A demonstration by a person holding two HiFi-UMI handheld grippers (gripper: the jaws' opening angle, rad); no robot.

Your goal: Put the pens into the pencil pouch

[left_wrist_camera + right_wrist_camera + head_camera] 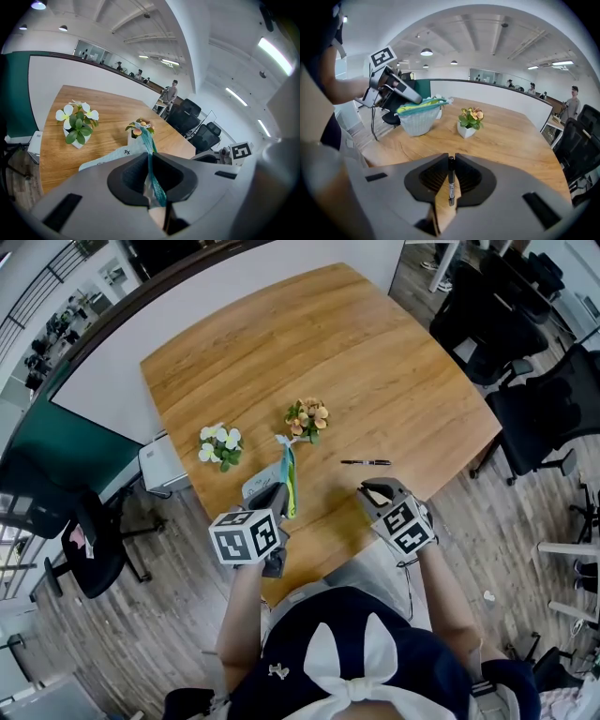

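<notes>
Pencil pouch (421, 117) first: pale mint cloth, teal zip, mouth turned upward, a yellow-green strip along the opening. Lining or contents, impossible to tell. Pinched by its zip edge in the left tool (151, 158), jaws narrowed almost together on the fabric. Out over the near edge of the worktop (375, 352); resting on the wood or hanging clear of it, hard to say.

Further in, two small planters. White-flower pot (77, 141) filled with white flowers (64, 114) and green leaves. Orange-flower pot (464, 131) packed with orange flowers (474, 114), just past the pouch's far end in the head view.

Now the pens. Black pen (450, 180) clamped in the right tool (449, 158): jaws narrow, pads pressed on either side of the barrel, pen lined up with the jaws, one end pointing away. Held above the wood, right of the pouch and apart from it. From the right gripper view, pouch up and to the left, orange flowers nearly straight ahead.

Second pen (366, 462) flat on the worktop, lying crosswise, just beyond the right tool's tips in the head view. Right of the orange flowers, well apart from the pouch, untouched by either tool.
</notes>
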